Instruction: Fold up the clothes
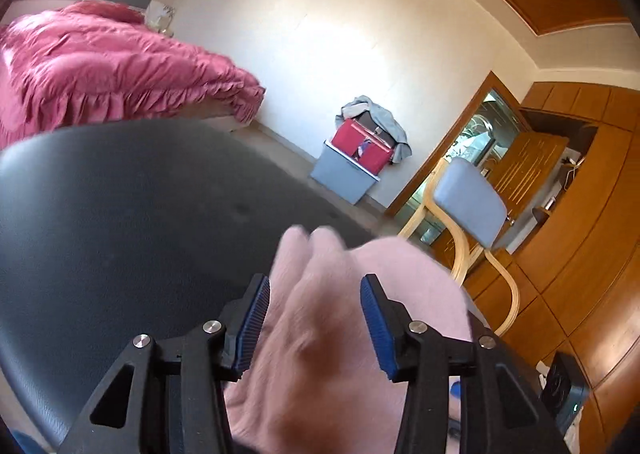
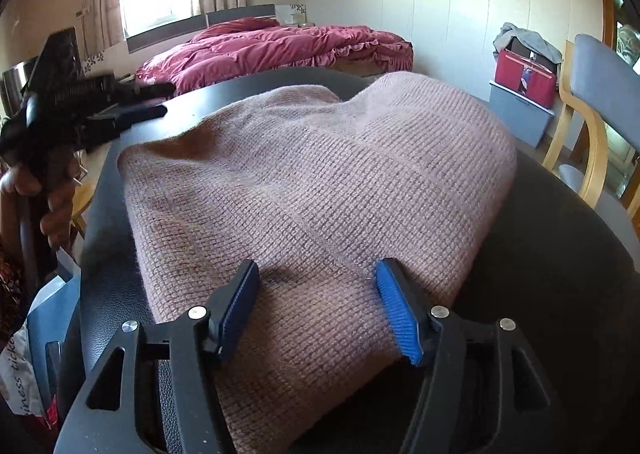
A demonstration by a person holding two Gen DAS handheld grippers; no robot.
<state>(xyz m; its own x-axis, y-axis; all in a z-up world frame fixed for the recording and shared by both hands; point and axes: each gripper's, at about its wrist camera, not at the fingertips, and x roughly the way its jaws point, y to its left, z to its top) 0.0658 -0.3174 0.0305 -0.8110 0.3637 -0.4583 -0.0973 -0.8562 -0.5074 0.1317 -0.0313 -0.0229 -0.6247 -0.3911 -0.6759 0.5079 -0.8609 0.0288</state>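
Pink knitted sweater [image 2: 312, 190] lies folded on the dark bench [image 2: 560, 238]; right hand-held gripper [image 2: 316, 306] straddles its near edge, jaws wide, apparently released; left hand-held gripper [image 1: 314, 324] half-spread around blurred knit.

Partial black lettering runs up the side of a white plastic shopping bag [image 2: 18, 382] at the lower left edge of the right wrist view, reading roughly "…iness tick…"; the rest is cut off. No other text, label or number is legible in either view.
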